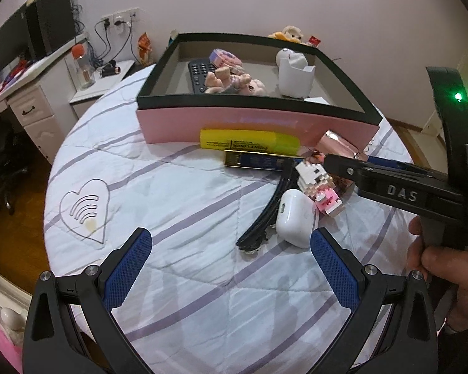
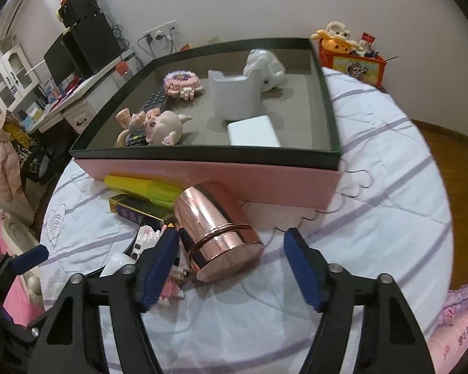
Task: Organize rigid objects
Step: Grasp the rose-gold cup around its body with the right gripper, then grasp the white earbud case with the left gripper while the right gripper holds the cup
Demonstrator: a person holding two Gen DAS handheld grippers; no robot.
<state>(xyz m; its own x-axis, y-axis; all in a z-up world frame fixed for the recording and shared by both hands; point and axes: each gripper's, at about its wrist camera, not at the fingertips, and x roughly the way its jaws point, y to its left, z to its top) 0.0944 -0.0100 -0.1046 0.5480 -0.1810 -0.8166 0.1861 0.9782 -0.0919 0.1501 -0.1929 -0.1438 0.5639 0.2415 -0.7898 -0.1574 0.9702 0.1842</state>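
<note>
A pink box with a dark rim [image 1: 259, 124] [image 2: 209, 180] stands on the round bed. Inside lie a pig figure [image 2: 159, 127], a remote [image 2: 153, 101], a white holder [image 2: 234, 96] and a white block [image 2: 252, 134]. In front of it lie a yellow highlighter box [image 1: 249, 138], a blue-gold box [image 1: 259, 159], a block figure [image 1: 318, 187], a white earbud case [image 1: 293, 218], a black cable [image 1: 262, 218] and a rose-gold cup [image 2: 215, 230] on its side. My right gripper [image 2: 231, 265] is open, its fingers either side of the cup. My left gripper [image 1: 231, 258] is open and empty near the earbud case.
A desk with monitor and speakers [image 1: 31, 31] stands at the left. An orange toy box [image 2: 352, 62] sits behind the pink box. Wood floor [image 2: 452, 162] lies beyond the bed's right edge. Pink bedding [image 2: 458, 327] is at the lower right.
</note>
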